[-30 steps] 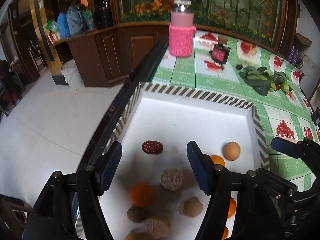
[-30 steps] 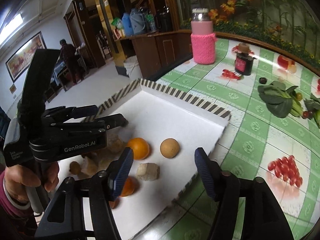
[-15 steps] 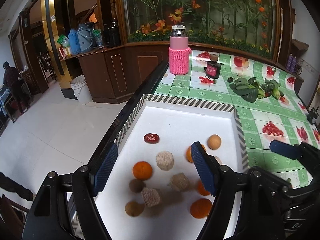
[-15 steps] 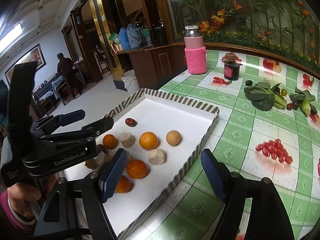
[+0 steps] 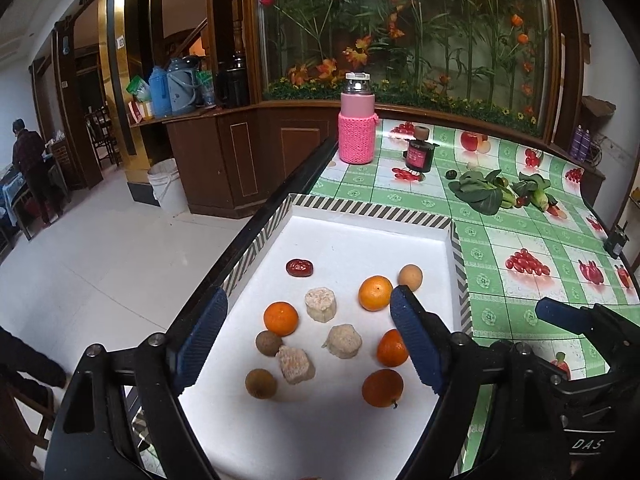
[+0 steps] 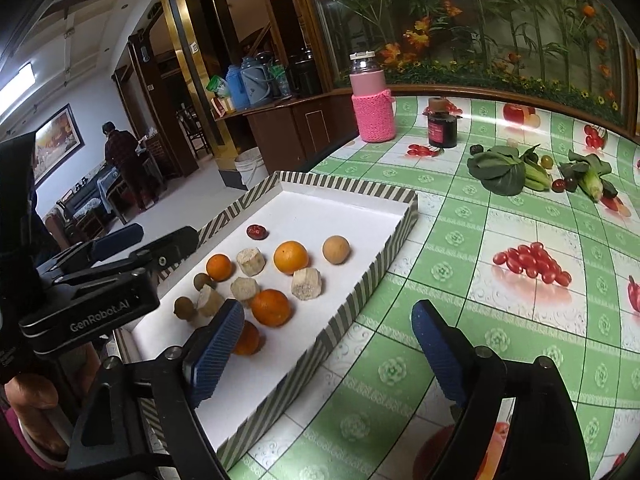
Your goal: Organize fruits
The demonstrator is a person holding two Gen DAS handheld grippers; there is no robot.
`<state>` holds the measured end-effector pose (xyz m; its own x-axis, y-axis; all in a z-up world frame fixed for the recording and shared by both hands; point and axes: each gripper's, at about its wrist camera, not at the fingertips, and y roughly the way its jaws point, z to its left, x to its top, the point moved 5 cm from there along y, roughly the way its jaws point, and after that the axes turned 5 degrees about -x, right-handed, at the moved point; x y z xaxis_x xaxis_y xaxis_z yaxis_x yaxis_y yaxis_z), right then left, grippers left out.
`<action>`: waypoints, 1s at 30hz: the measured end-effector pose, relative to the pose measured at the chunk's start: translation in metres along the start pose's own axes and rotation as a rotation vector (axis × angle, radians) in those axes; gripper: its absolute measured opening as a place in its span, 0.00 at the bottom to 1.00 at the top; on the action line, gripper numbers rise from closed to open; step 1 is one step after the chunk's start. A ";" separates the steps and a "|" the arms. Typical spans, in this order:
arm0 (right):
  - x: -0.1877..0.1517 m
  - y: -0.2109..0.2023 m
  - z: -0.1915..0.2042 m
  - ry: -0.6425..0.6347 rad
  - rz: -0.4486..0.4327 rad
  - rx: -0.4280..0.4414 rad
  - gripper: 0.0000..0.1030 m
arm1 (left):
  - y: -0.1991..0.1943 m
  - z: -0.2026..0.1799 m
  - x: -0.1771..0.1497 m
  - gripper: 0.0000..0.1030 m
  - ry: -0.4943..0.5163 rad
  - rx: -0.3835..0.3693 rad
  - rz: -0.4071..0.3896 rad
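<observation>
Both jaws gape, empty: left gripper [image 5: 308, 340], right gripper [image 6: 328, 354]. Striped tray [image 5: 372, 210] holds oranges [image 5: 375, 293], under the left gripper.

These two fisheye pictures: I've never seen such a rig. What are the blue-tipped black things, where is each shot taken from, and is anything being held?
No robot here: a person holds a two-finger tool in each hand, with a camera on each looking along its fingers. One picture looks past the left gripper, the other past the right gripper; both jaws stand open, holding nothing. Below lies a white tray with a striped rim on a green tablecloth. It holds oranges, pale chunks, small brown fruits and a red date.
</observation>
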<state>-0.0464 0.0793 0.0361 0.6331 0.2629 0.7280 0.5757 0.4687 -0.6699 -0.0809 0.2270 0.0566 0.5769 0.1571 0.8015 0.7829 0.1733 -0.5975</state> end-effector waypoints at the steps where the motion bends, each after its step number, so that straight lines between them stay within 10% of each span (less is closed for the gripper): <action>1: -0.002 -0.002 0.000 0.001 0.000 0.001 0.85 | -0.001 -0.001 -0.001 0.82 0.001 -0.002 0.001; 30: -0.011 -0.003 0.005 -0.014 0.024 0.002 0.85 | -0.006 -0.008 -0.014 0.82 0.005 -0.025 0.025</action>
<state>-0.0574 0.0797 0.0307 0.6395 0.2860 0.7136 0.5596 0.4634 -0.6871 -0.0913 0.2158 0.0494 0.5977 0.1564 0.7863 0.7735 0.1453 -0.6169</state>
